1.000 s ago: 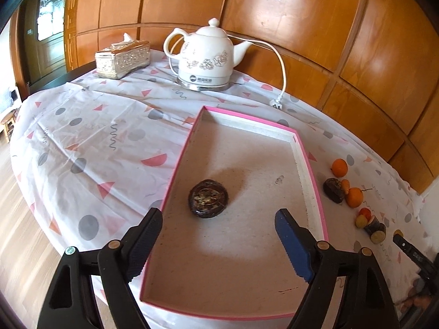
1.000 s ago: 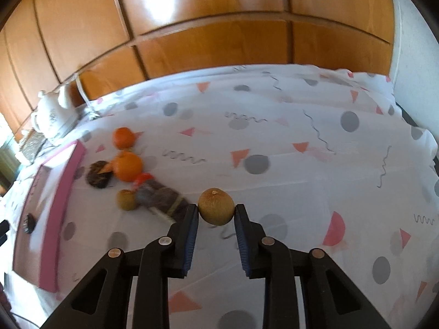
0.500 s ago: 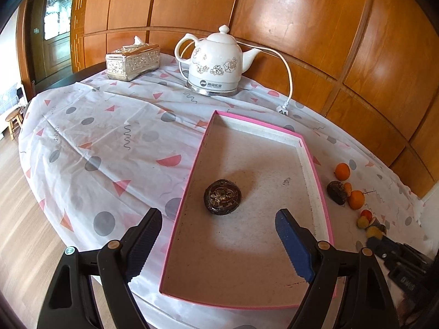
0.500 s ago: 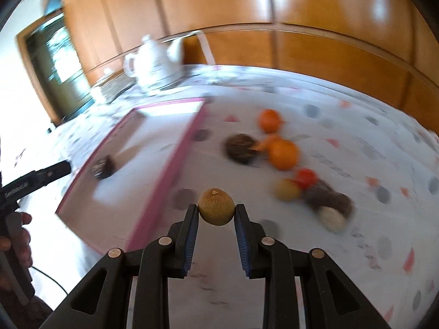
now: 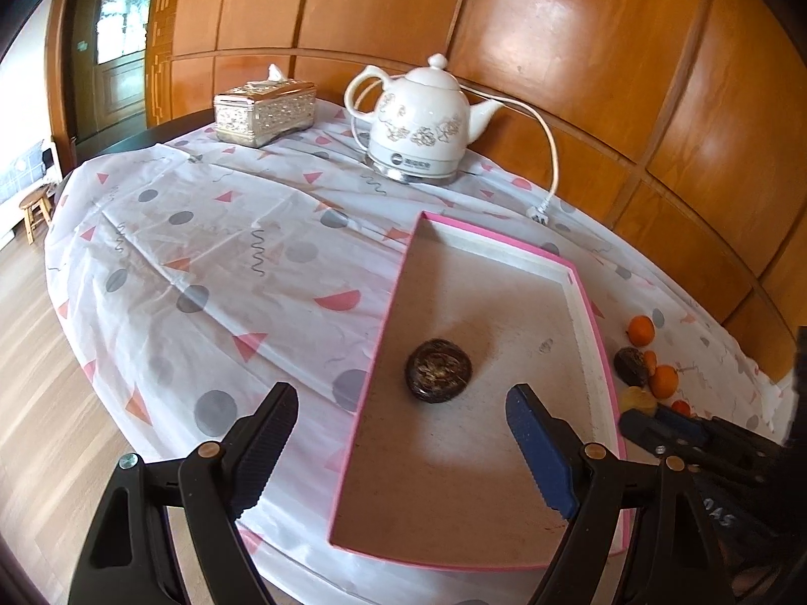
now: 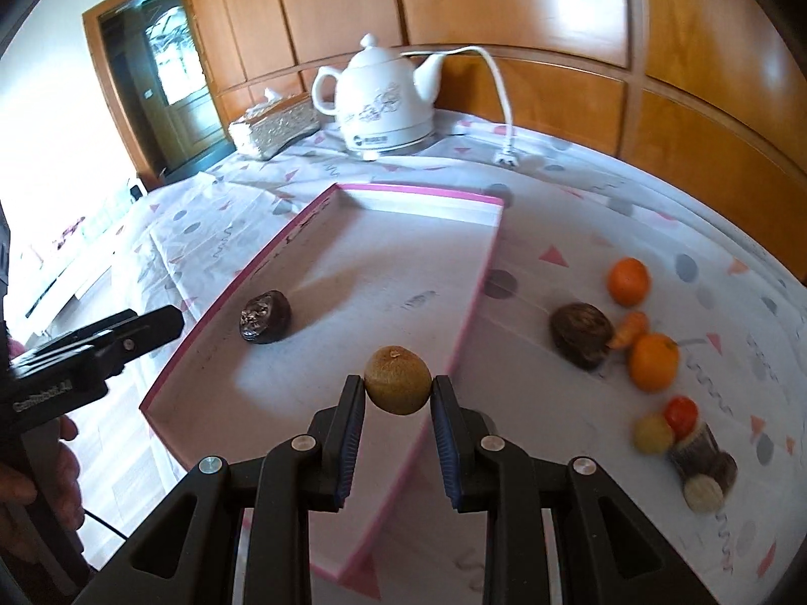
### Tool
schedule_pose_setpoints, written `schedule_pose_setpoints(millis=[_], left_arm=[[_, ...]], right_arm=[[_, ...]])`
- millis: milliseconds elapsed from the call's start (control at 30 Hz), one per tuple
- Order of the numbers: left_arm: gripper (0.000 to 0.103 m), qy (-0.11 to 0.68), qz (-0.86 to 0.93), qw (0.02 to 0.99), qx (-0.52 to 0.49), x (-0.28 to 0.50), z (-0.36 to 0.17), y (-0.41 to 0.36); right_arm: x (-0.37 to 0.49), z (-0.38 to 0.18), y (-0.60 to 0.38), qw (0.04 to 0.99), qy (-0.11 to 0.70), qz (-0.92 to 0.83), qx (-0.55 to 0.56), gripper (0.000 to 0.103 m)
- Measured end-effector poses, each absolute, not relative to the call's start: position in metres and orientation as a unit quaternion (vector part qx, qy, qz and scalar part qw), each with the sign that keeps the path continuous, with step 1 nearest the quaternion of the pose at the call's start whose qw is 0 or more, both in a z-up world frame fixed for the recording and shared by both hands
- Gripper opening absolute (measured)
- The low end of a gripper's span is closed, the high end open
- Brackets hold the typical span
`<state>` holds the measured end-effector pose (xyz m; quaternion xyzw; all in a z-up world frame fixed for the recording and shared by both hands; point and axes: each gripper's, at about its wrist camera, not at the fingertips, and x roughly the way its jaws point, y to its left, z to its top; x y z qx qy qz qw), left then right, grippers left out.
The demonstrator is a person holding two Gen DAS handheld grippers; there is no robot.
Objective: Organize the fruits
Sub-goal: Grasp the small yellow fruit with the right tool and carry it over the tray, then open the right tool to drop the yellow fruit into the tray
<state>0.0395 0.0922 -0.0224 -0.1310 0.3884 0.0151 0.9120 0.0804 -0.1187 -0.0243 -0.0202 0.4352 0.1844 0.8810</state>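
One kiwi (image 6: 397,379) sits pinched between right claw (image 6: 397,393) tips.

Glossy orange wood-panelled wall (image 5: 580,50), glazed wooden door (image 6: 171,85), wood floor (image 5: 45,378), small stool (image 5: 35,212)

One tray (image 6: 474,272), two dark fruits (image 6: 265,316) (image 6: 580,335), one kiwi (image 6: 397,379), two oranges (image 6: 628,281) (image 6: 653,360), one kettle (image 6: 381,101), one tissue box (image 6: 275,131), two grippers (image 5: 398,433) (image 6: 397,406).
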Motion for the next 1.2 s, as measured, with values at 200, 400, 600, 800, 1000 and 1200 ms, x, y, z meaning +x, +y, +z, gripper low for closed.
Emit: schedule_pose_setpoints(millis=[200,400,600,800,1000,1200], left_arm=[[0.085,0.387,0.029,0.91,-0.145,0.042,-0.024,0.105],[0.085,0.39,0.033,0.909,-0.145,0.043,-0.028,0.108],[0.084,0.395,0.031,0.907,-0.142,0.045,-0.031,0.107],[0.083,0.397,0.023,0.908,-0.134,0.044,-0.031,0.1],[0.083,0.403,0.014,0.906,-0.129,0.043,-0.031,0.094],[0.083,0.401,0.005,0.908,-0.121,0.04,-0.028,0.087]], right_arm=[[0.097,-0.031,-0.095,0.877,0.441,0.188,-0.043,0.027],[0.112,-0.044,-0.08,0.871,0.453,0.18,-0.055,0.027],[0.11,-0.051,-0.075,0.871,0.455,0.176,-0.057,0.028],[0.103,-0.039,-0.082,0.882,0.438,0.171,-0.035,0.031],[0.09,-0.027,-0.102,0.896,0.419,0.147,-0.007,0.033],[0.079,-0.022,-0.134,0.906,0.41,0.106,0.021,0.033]])
